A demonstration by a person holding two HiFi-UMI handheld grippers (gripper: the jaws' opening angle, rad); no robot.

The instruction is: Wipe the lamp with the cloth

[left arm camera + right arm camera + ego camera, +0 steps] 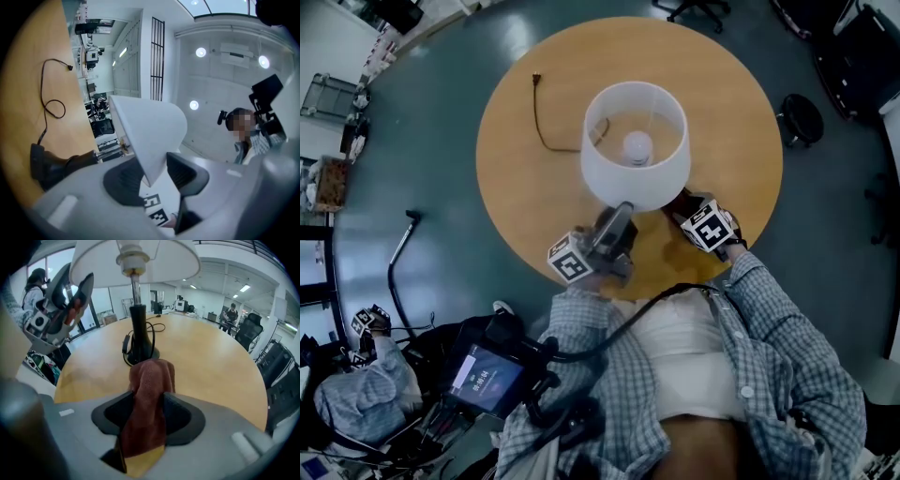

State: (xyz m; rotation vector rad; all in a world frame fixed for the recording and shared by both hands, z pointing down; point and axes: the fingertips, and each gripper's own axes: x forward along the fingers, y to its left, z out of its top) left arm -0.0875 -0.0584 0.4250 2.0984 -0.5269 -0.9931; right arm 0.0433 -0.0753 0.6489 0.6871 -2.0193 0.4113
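A lamp with a white shade stands in the middle of a round wooden table. My left gripper is at the shade's near rim. In the left gripper view, the gripper is shut on the edge of the shade, which sits between the pads. My right gripper hovers over the table just right of the shade. In the right gripper view, its jaws stand apart with a red-brown and yellow cloth draped loosely between them, in front of the black lamp base.
The lamp's black cord trails across the table to the far left. A black stool and office chairs stand on the floor to the right. Cables and a screen device lie at the lower left. A person stands far behind.
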